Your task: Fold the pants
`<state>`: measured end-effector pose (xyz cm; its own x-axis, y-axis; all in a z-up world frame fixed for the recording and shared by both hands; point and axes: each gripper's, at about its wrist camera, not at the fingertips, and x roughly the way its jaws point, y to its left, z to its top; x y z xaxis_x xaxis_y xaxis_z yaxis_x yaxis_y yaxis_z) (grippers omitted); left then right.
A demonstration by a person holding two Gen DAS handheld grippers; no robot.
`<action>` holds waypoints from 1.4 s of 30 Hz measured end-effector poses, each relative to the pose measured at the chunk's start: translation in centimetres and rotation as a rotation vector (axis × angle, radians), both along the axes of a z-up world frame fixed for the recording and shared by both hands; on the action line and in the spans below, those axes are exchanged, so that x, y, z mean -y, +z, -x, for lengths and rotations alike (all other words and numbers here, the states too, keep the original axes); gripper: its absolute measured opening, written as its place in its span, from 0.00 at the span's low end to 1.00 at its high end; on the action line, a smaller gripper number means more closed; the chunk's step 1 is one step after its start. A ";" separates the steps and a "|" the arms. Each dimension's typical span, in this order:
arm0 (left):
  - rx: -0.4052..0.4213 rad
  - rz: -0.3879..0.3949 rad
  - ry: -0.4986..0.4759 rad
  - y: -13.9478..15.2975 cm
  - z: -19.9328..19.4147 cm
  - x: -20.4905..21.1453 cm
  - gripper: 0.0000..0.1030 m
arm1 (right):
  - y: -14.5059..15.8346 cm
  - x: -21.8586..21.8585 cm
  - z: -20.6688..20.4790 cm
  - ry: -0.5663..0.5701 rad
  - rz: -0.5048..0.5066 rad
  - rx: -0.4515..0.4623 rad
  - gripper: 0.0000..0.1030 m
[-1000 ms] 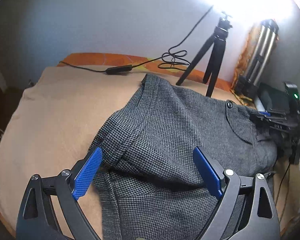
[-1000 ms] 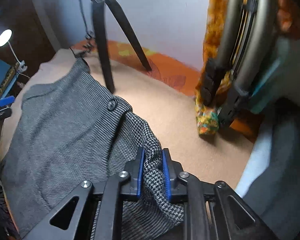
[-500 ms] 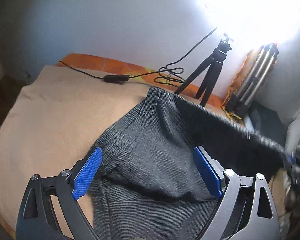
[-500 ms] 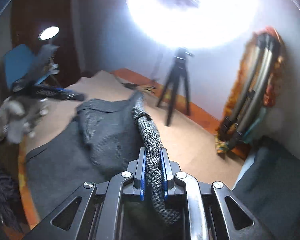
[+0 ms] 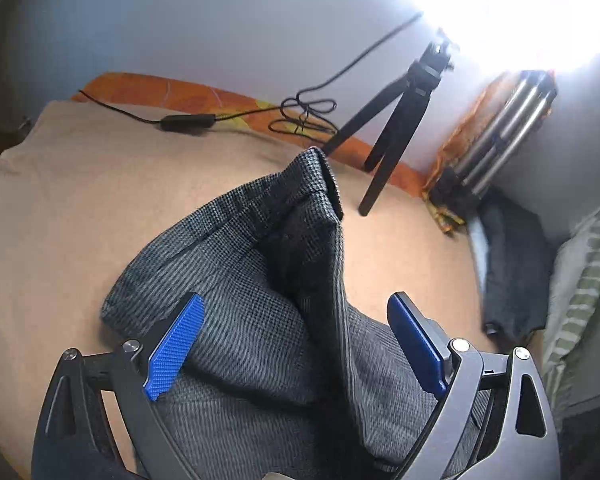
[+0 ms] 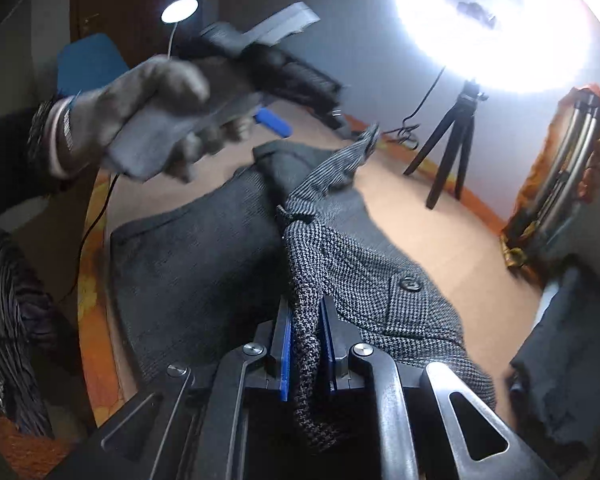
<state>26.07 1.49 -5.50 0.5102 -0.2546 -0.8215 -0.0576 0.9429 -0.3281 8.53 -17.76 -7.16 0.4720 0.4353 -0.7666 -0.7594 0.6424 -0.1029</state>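
Observation:
Grey houndstooth pants (image 5: 260, 320) lie bunched on a tan blanket (image 5: 80, 208). My left gripper (image 5: 296, 340) is open, its blue pads on either side of the cloth with nothing held, and hovers above the pants. In the right wrist view my right gripper (image 6: 305, 344) is shut on a rolled edge of the pants (image 6: 360, 264) near the buttoned pocket and holds it raised above the blanket. The left gripper (image 6: 268, 120) shows there too, held in a gloved hand (image 6: 148, 120), up and to the left.
A small black tripod (image 5: 396, 128) stands at the blanket's far edge, with a cable and inline switch (image 5: 188, 122) beside it. A folded metal stand (image 5: 500, 128) leans on the wall. Dark clothes (image 5: 512, 268) and a striped pillow (image 5: 580, 280) lie at right. A ring light (image 6: 500, 20) glares.
My right gripper has lifted the pants' edge and pulled it toward the left over the rest. The pants went from spread out to bunched. My left gripper stayed open and rose.

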 end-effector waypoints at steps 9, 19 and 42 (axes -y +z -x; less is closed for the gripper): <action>-0.073 -0.039 0.051 -2.6 -3.6 1.4 0.87 | -0.2 0.3 0.8 -0.010 -0.009 -0.004 0.11; -0.031 0.054 0.039 -3.0 -3.2 -0.2 0.10 | -0.5 0.8 1.2 -0.026 -0.003 0.006 0.11; 0.240 0.053 0.084 3.4 14.0 -3.1 0.06 | 2.6 4.1 5.1 -0.042 0.149 0.101 0.11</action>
<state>12.08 4.59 -2.12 0.7102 -0.2424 -0.6610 -0.0494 0.9194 -0.3902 3.43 -21.84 -4.54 0.5656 0.2989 -0.7686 -0.7131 0.6455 -0.2737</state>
